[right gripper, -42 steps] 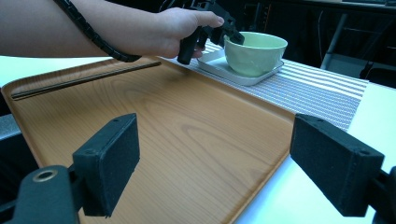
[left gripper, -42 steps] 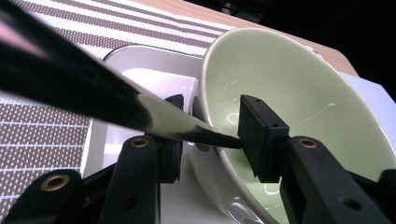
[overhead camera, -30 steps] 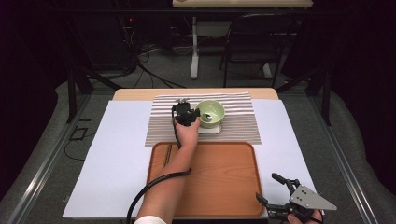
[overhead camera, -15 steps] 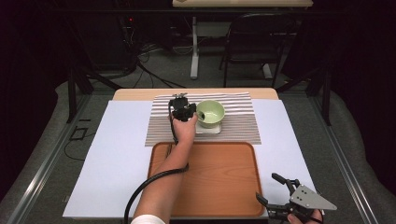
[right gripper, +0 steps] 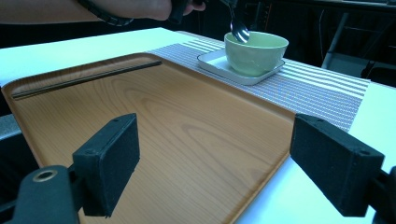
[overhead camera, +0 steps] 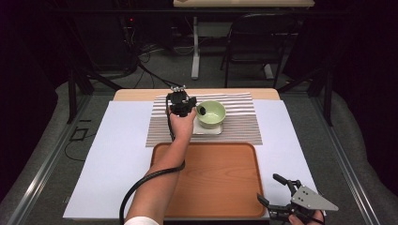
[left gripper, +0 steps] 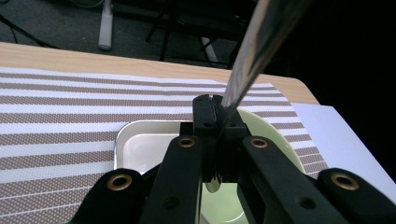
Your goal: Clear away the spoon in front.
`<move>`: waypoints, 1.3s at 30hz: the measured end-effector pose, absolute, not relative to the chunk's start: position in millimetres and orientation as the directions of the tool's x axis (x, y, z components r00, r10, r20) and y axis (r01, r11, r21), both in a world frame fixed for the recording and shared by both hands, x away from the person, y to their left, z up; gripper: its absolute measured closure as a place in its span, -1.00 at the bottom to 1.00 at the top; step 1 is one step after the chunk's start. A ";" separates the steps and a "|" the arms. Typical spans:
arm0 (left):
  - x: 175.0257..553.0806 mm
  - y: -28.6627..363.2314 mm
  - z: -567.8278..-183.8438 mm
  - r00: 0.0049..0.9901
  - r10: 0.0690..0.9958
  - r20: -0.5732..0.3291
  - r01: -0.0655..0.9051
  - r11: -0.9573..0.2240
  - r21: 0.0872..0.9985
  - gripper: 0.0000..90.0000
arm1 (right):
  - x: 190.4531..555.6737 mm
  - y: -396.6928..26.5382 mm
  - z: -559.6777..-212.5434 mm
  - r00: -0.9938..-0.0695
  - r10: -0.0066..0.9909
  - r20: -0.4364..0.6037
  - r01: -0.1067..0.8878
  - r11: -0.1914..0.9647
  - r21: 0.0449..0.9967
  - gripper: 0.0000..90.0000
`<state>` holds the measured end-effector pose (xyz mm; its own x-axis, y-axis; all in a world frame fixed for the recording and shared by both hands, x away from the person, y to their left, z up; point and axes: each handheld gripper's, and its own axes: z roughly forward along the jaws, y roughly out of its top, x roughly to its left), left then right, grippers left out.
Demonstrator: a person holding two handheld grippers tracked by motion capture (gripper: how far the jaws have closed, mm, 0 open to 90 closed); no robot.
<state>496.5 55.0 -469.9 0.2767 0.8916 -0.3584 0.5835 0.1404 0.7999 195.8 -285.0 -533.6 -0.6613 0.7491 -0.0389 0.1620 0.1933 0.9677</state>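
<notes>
Since a moment ago, when the left gripper [overhead camera: 184, 104] sat low beside the green bowl [overhead camera: 210, 114], the hand has come up a little and the jaws have just been closing on a spoon [right gripper: 238, 27]. Now they are pressed tight on the spoon's shiny handle, which sticks up past them in the left gripper view. The spoon's round end hangs just over the near rim of the bowl. The bowl stands on a small white square plate [overhead camera: 208, 130], and the plate lies on a striped mat [overhead camera: 241, 123] at the far side of the table [overhead camera: 117, 150], which is covered in white. Nearer to the person lies a big wooden tray [overhead camera: 220, 180] with a thin dark pair of chopsticks [right gripper: 84, 79] along its left edge. Behind the table the room is dark, with a grey floor, cables and a chair [overhead camera: 256, 47]. The right gripper [overhead camera: 274, 199] has not moved; it waits at the near right corner of the tray with its jaws spread wide and nothing between them.
</notes>
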 end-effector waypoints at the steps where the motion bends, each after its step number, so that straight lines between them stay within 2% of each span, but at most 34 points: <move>1: 495.8 55.6 -468.0 0.277 0.893 -0.355 0.582 0.137 0.801 0.98 | 195.8 -285.0 -533.6 -0.661 0.749 -0.039 0.162 0.193 0.968 -0.66; 39: 455.2 85.5 -425.3 0.356 0.874 -0.331 0.576 0.074 0.814 0.98 | 196.0 -284.3 -533.7 -0.658 0.751 -0.048 0.157 0.199 0.967 -0.66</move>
